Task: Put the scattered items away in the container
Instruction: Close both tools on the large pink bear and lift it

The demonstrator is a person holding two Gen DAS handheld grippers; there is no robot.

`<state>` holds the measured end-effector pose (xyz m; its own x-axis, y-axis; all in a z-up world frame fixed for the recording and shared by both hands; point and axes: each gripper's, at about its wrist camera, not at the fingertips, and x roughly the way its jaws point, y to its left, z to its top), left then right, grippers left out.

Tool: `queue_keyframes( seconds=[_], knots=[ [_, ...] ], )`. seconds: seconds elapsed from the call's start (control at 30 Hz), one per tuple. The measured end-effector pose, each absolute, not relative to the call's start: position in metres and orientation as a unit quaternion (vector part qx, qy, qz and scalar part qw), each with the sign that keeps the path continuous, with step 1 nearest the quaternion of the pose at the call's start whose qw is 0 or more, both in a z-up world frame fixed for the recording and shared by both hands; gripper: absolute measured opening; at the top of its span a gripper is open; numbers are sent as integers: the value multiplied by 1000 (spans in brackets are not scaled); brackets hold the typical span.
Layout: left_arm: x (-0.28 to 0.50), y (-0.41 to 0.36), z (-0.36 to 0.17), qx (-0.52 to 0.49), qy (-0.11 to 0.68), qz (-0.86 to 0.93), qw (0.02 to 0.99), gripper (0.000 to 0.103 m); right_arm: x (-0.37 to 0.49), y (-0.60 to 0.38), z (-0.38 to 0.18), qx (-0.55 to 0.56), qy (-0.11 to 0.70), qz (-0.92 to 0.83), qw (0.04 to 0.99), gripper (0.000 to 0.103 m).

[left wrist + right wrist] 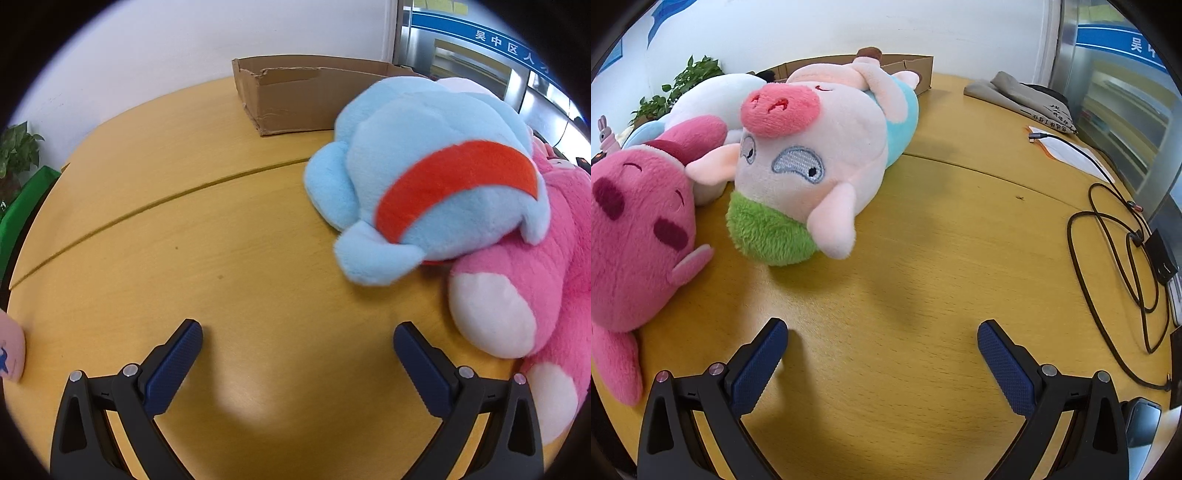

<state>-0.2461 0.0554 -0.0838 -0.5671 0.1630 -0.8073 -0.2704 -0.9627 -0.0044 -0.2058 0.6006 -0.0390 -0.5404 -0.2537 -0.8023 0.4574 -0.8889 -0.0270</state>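
Where seam crosses yellow wood table, white wall behind.

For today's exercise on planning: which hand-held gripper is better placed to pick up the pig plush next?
Right. The right hand-held gripper is open, and the pig plush lies just ahead of it. In the left view, the pig doesn't appear; only the blue plush and pink plush do.

The tabletop is made of smooth, slightly glossy wood. The blue plush toy, pink plush toy and pig plush toy are covered in fuzzy cloth. The box is matt cardboard, torn at one edge.
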Motion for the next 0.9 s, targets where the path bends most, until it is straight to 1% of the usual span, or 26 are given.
queue_keyframes(
  seconds=[0.07, 0.17, 0.23, 0.3, 0.37, 0.43, 0.5, 0.6, 0.63, 0.67, 0.77, 0.83, 0.87, 0.9],
  knots=[
    [-240, 32, -76, -450, 54, 884, 114, 103, -203, 600, -39, 436, 106, -875, 183, 103],
    [-233, 28, -68, -440, 23, 894, 78, 102, -194, 596, -36, 431, 110, -881, 161, 103],
    [-207, 27, -43, -402, 15, 914, 56, 102, -182, 596, -26, 414, 108, -890, 156, 103],
    [-178, 35, -4, -344, -1, 938, 36, 102, -168, 597, -4, 389, 82, -902, 169, 103],
    [-144, 42, 40, -274, -39, 959, 61, 102, -151, 600, 30, 348, 34, -917, 191, 103],
    [-124, 50, 70, -236, -69, 962, 123, 102, -137, 598, 62, 307, -8, -927, 216, 103],
    [-118, 64, 92, -219, -80, 957, 172, 102, -129, 590, 86, 275, -39, -929, 245, 103],
    [-96, 119, 110, -236, -88, 943, 219, 103, -119, 564, 101, 257, -49, -923, 282, 103],
    [-90, 139, 112, -252, -99, 933, 237, 103, -118, 554, 100, 254, -47, -921, 292, 103],
    [-89, 148, 102, -273, -115, 920, 256, 102, -118, 543, 97, 255, -45, -917, 302, 103],
    [-86, 174, 56, -352, -156, 874, 298, 102, -128, 508, 69, 293, -46, -899, 322, 103],
    [-90, 193, 17, -406, -161, 855, 278, 102, -143, 483, 33, 352, -29, -884, 306, 103],
    [-94, 199, -1, -417, -158, 857, 258, 103, -148, 474, 13, 382, -18, -876, 295, 103],
    [-93, 200, -6, -410, -156, 863, 249, 103, -153, 469, -4, 403, -29, -868, 289, 103]
  ],
)
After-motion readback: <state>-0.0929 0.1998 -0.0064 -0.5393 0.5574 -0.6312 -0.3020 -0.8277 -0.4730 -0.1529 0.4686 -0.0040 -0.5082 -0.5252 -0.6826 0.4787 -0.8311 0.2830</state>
